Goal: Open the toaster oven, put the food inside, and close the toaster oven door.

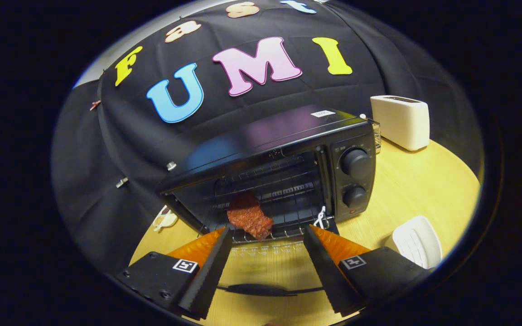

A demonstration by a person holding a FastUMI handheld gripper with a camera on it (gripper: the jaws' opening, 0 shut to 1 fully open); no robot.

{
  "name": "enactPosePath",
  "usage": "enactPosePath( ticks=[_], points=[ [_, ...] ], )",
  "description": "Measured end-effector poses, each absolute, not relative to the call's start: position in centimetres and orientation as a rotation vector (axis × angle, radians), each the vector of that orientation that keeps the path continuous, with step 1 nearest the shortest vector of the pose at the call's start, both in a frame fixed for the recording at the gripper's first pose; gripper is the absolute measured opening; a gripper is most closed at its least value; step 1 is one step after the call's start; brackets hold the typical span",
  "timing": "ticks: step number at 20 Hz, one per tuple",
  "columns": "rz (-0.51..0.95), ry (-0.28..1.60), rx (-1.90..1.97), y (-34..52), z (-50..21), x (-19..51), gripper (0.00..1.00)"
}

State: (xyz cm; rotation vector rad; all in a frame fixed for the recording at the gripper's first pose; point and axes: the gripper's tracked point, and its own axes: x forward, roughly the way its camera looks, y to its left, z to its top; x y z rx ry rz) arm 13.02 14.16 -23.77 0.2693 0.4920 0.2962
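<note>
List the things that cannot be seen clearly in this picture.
- Gripper view: the front of the open glass door lies under the open claw; its handle is partly covered by the fingers.
- The markings around the knobs are too small to read.
- The white dish is partly hidden behind the claw.
- The far end of the meat fades into the dark oven.

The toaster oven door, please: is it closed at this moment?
No, the toaster oven door is folded down open, with the food on the rack inside, beyond the open tool.
</note>
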Motion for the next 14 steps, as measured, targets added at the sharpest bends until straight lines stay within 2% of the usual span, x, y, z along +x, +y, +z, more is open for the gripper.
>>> enactPosePath(
  ticks=[4, 14],
  points=[
    [0.242, 0.547, 0.118, 11.4, -23.5, 10.2, 0.98],
    [0.301, 0.799, -0.035, 13.2, -28.9, 1.6, 0.99]
  ],
)
